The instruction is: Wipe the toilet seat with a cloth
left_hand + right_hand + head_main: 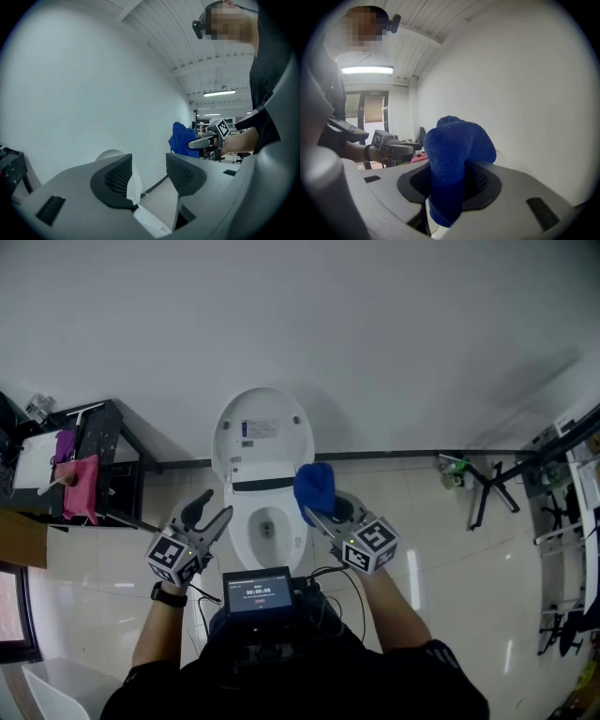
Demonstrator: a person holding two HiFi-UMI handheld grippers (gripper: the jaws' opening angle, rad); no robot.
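Lighting was bright, even, diffuse. Sources: ceiling strip light (366, 70), blown out white in right gripper view; second strip light (219, 93) in left gripper view. Shading: white wall (375, 334) greyed toward upper right. Glare: pale streak lay on floor tiles (412, 582). Gripper views were fisheye-bent, corners vignetted black; blue cloth (450, 178) rendered sharp

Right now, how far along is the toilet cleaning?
Done: the blue cloth is clamped in the right gripper. In hand: it hangs above the toilet seat, not touching as far as I can tell; the left gripper is open, empty. Left: all the wiping, seemingly.
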